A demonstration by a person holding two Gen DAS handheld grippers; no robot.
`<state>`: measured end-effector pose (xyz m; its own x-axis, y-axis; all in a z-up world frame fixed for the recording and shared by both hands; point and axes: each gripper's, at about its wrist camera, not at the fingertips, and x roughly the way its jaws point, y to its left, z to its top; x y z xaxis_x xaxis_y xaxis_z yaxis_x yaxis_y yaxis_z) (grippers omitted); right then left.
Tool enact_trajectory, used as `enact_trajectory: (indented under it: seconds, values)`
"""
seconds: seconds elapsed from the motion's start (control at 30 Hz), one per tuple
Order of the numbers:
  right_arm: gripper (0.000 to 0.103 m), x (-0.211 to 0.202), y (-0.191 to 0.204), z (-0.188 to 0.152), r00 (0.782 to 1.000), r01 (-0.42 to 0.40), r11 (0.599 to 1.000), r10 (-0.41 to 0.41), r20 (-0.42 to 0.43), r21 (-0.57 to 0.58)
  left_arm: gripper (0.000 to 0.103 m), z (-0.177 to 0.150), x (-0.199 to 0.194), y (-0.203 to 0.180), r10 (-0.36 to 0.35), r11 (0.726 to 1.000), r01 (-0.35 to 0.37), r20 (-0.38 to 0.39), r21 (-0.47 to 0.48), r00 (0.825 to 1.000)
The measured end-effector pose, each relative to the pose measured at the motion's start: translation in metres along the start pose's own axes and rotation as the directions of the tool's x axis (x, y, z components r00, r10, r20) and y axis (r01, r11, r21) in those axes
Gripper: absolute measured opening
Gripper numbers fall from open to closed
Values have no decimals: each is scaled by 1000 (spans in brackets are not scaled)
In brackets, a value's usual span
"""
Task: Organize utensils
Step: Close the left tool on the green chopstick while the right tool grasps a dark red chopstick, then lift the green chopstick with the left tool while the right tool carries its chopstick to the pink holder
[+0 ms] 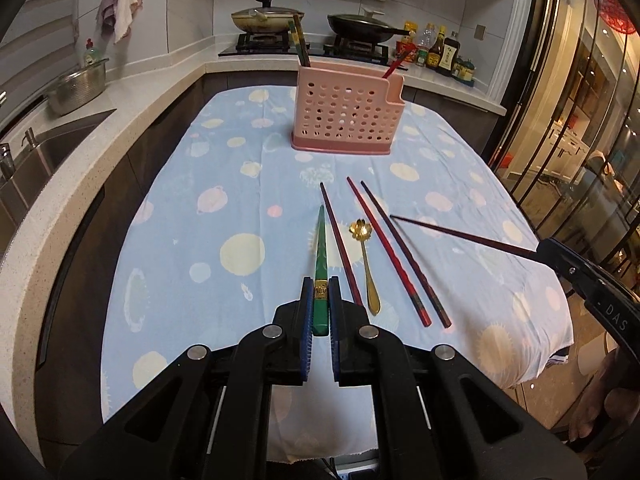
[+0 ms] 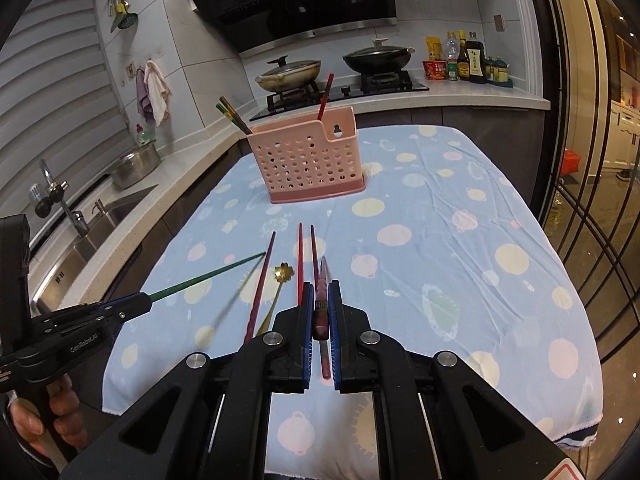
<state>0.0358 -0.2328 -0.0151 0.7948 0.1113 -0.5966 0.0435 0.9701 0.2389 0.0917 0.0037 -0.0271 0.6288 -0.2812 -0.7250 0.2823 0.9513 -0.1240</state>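
Note:
A pink perforated utensil holder [image 1: 346, 112] stands at the far middle of the table, also in the right wrist view [image 2: 310, 154]; chopsticks stick out of it. My left gripper [image 1: 321, 286] is shut on a green chopstick [image 1: 321, 248], held above the cloth; it also shows from the side [image 2: 208, 276]. My right gripper [image 2: 320, 290] is shut on a dark red chopstick [image 2: 322, 280], which shows at the right in the left wrist view [image 1: 460, 236]. On the cloth lie three dark red chopsticks [image 1: 384, 248] and a gold spoon [image 1: 366, 256].
The table has a blue spotted cloth [image 1: 200, 240]. A sink [image 1: 52, 148] and counter run along the left. A stove with two pans [image 1: 272, 20] and several bottles [image 1: 440, 48] stand behind. Glass doors [image 1: 580, 120] are at the right.

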Motion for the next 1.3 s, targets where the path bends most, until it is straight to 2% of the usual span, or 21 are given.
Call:
enact_trajectory:
  seconds: [0.4, 0.87, 1.03, 1.2, 1.3]
  values:
    - [7, -8, 0, 52, 993, -10, 1000, 9, 116, 13, 7, 61, -7, -2, 2, 1000, -2, 124, 1, 992]
    - [7, 5, -9, 131, 973, -32, 999, 26, 229, 21, 7, 153, -5, -13, -22, 1000, 18, 244, 19, 969]
    - [7, 9, -12, 167, 957, -32, 999, 26, 287, 17, 7, 192, -13, -20, -40, 999, 31, 306, 35, 951]
    - [7, 24, -16, 217, 938, -18, 1000, 8, 347, 23, 7, 239, -16, -26, -46, 998, 27, 381, 54, 923]
    - [7, 34, -20, 244, 927, -6, 999, -9, 376, 40, 7, 267, -8, -26, -42, 998, 21, 397, 55, 917]
